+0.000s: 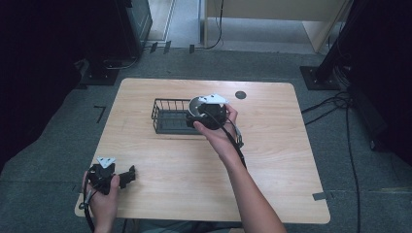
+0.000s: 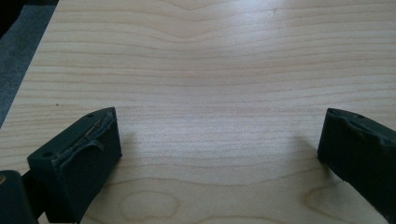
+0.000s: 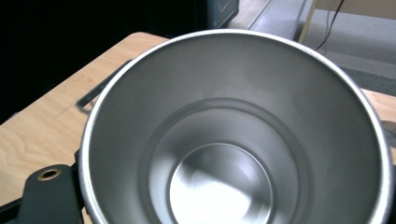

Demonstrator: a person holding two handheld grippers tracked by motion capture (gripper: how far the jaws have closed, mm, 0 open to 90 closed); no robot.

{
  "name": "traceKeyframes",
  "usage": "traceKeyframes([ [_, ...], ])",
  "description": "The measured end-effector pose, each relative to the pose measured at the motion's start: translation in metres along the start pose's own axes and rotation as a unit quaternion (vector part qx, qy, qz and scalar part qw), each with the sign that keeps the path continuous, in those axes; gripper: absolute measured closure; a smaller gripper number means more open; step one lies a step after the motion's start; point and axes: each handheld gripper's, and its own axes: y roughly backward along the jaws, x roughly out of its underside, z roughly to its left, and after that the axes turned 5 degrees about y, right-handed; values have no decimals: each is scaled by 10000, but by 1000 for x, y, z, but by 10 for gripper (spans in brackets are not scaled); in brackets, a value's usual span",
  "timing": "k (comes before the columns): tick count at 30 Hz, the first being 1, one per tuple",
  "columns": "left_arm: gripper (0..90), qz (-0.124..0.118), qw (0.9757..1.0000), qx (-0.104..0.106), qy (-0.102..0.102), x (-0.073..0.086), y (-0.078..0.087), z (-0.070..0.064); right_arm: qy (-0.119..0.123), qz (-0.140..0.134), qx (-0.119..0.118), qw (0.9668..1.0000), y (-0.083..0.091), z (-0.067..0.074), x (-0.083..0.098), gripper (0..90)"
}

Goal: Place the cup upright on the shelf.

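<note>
A shiny steel cup hangs over the right end of a black wire basket near the middle of the table. My right gripper, held in the person's right hand, is shut on the cup's rim. In the right gripper view I look straight into the cup, with one black finger at the lower left by its rim. My left gripper rests near the table's front left corner, open. Between its fingertips lies only bare wood.
The light wooden table has rounded corners and grey carpet around it. A small black disc lies near the far edge, right of the basket. Cables and dark stands sit on the floor beyond the table.
</note>
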Motion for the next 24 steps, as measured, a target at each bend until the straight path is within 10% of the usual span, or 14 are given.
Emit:
traceKeyframes([
  [24,0,4,10000,5,-3,0,0,0,-186,136,400,9989,-66,-23,5,169],
])
